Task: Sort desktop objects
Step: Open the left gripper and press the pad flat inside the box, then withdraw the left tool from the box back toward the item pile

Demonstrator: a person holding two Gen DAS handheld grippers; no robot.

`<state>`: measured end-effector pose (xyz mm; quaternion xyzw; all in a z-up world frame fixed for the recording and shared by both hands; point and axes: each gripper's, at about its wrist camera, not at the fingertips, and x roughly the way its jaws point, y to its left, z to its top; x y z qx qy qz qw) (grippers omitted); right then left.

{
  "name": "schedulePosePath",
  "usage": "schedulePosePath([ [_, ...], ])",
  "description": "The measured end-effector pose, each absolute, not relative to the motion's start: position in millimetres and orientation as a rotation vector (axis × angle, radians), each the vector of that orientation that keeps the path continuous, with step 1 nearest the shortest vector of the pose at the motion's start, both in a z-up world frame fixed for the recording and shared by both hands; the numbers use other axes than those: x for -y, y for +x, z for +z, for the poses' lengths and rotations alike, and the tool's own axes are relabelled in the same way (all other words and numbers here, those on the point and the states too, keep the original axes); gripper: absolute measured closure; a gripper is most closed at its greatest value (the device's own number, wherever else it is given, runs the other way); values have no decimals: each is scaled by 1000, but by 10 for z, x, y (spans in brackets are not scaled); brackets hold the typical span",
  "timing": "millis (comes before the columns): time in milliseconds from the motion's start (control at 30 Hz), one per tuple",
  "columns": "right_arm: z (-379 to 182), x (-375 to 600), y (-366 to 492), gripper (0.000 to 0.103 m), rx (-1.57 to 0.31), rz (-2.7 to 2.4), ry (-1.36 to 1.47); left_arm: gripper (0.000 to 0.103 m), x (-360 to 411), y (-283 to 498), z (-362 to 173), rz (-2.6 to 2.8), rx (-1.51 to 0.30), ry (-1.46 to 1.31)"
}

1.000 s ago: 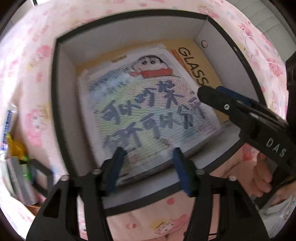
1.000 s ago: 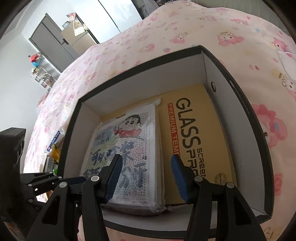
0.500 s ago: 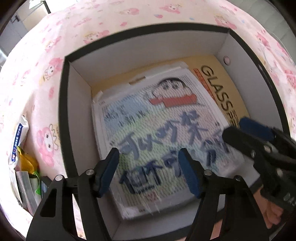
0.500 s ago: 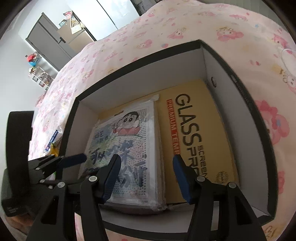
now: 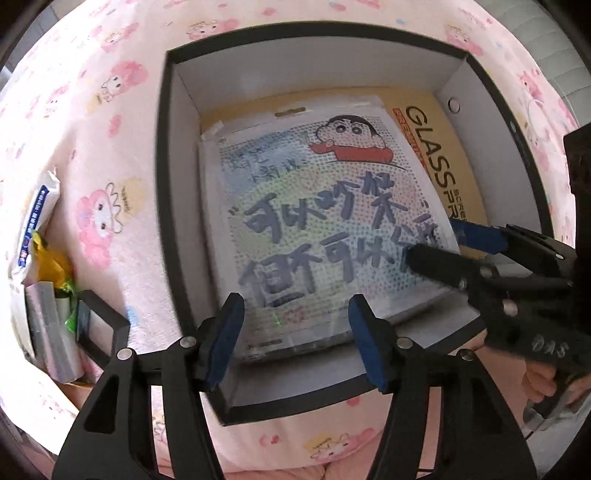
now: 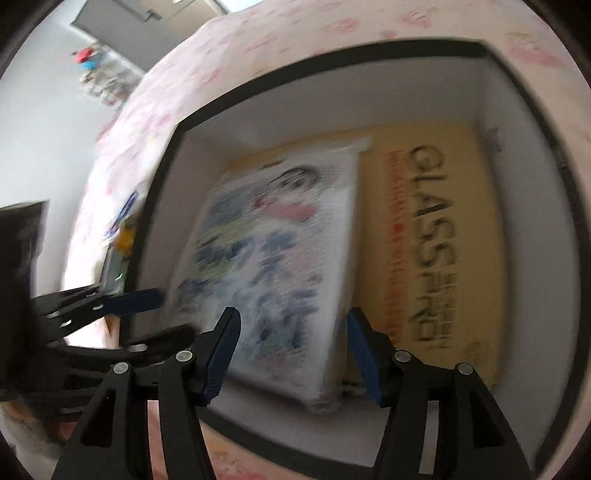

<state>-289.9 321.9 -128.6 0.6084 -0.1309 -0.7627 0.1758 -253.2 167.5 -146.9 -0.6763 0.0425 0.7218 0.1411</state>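
Observation:
A black box with white inner walls (image 5: 181,192) (image 6: 532,229) sits on the pink bedspread. Inside it lies a cartoon-printed packet (image 5: 321,221) (image 6: 273,266) on top of a yellow "GLASS" screen-protector box (image 5: 447,177) (image 6: 436,236). My left gripper (image 5: 295,339) is open and empty above the box's near edge, over the packet's near end. My right gripper (image 6: 291,343) is open and empty over the packet's right side; it also shows in the left wrist view (image 5: 443,240), hovering at the packet's right edge. The right wrist view is blurred.
Left of the box lie a white and blue wipes pack (image 5: 35,225), a yellow wrapper (image 5: 48,266), a silver packet (image 5: 51,328) and a small black frame (image 5: 99,328). The left gripper shows in the right wrist view (image 6: 129,299). A dark cabinet (image 6: 122,18) stands far behind.
Both grippers moved in over the box, staying open. The left wrist view shifted so the box sits more to the right. The right gripper is moving fast, blurring its view.

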Motion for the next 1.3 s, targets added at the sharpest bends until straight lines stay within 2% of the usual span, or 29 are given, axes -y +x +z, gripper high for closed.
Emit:
schedulePosePath([
  [67, -1279, -3174, -2901, 54, 308, -2185, 1712, 43, -1707, -2461, -1473, 2108, -138, -1924],
  [200, -1297, -3265, -3024, 63, 388, -2198, 1720, 43, -1733, -2367, -1455, 2143, -108, -1884],
  [433, -1231, -3199, -3189, 62, 359, -2259, 1695, 43, -1817, -2312, -1460, 2170, -119, -1855],
  [633, -1380, -3155, -3061, 61, 305, -2228, 1763, 44, -1806, -2110, -1404, 2186, -24, -1810],
  [767, -1157, -3250, -2980, 61, 362, -2409, 1625, 51, -1727, -2020, -1378, 2241, -35, -1762],
  [1000, -1029, -3076, -2801, 61, 329, -2443, 1555, 51, -1501, -2200, -1270, 2294, 13, -1668],
  [1133, -911, -3034, -2594, 61, 287, -2482, 1510, 51, -1523, -1904, -1071, 2360, 1, -1569],
  [1300, -621, -3119, -2214, 60, 267, -2539, 1412, 51, -1404, -2159, -696, 2430, -63, -1477],
])
